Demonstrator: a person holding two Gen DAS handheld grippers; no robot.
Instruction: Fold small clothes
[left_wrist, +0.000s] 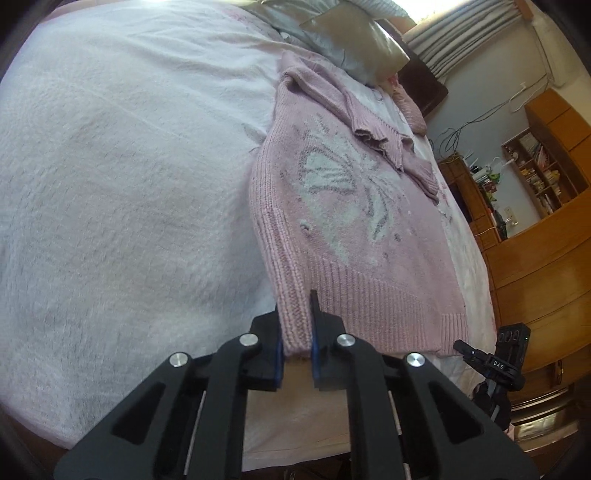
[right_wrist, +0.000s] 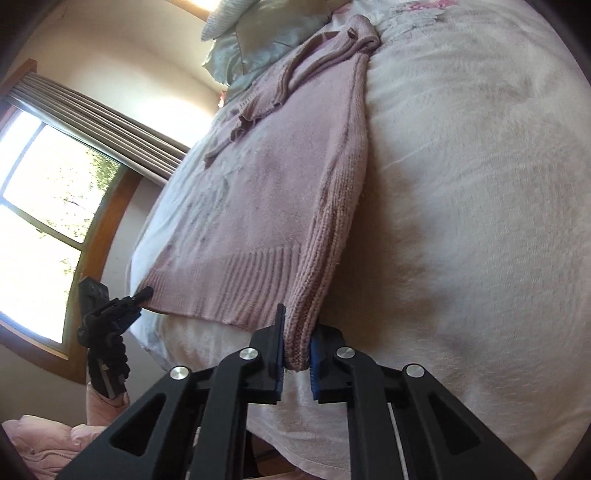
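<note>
We see a pink knitted sweater (left_wrist: 343, 229) lying flat on a white bedspread (left_wrist: 122, 177), hem at the bed's near edge. The left gripper (left_wrist: 296, 350) is clamped on one bottom corner of the hem; the right gripper (right_wrist: 296, 354) is clamped on the other. The butterfly motif reads clearly only in the left view. The folded sleeve (left_wrist: 347, 107) hides the collar area.

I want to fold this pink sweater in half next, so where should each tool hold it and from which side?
Grip the ribbed hem corners of the pink sweater, coming from the foot edge of the bed. The hem lies nearest and overhangs. The left tool and right tool each already pinch a corner.
</note>
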